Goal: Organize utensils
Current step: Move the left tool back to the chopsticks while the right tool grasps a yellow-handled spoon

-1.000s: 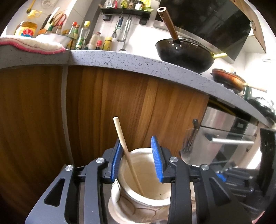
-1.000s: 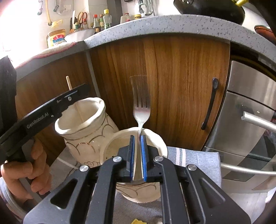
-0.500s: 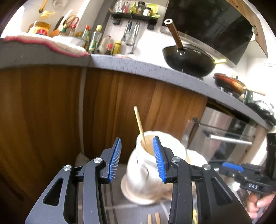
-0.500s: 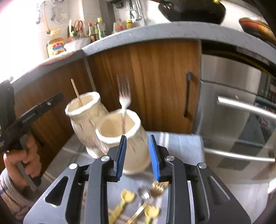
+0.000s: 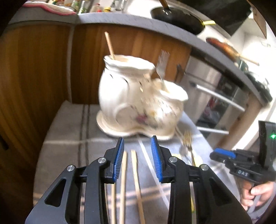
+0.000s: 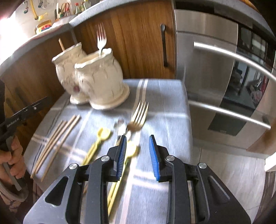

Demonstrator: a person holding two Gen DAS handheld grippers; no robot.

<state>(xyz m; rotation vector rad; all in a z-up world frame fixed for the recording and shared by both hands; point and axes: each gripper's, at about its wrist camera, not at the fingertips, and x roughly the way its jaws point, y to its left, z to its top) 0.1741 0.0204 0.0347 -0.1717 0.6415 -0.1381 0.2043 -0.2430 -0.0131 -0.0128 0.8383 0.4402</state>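
Two cream ceramic holders stand side by side on a grey striped cloth [image 6: 165,96]. The left holder [image 5: 119,96] has one wooden chopstick [image 5: 109,44] in it. The right holder [image 6: 101,81] has a silver fork [image 6: 101,41] in it. My left gripper [image 5: 137,153] is open and empty above loose wooden chopsticks [image 5: 134,175] on the cloth. My right gripper [image 6: 137,153] is open and empty above yellow plastic utensils [image 6: 96,144] and a gold fork [image 6: 139,115]. Several chopsticks [image 6: 57,141] lie to the left in the right wrist view.
Wooden cabinet doors [image 6: 138,43] stand behind the holders. A steel oven [image 6: 220,69] with bar handles is at the right. The counter above holds a black wok [image 5: 176,15] and bottles. The cloth's front and right edges drop off to the floor.
Both grippers have pulled back and down from the holders. The right gripper let go of the silver fork, which now stands in the right holder, and opened wider. The left gripper stays open.
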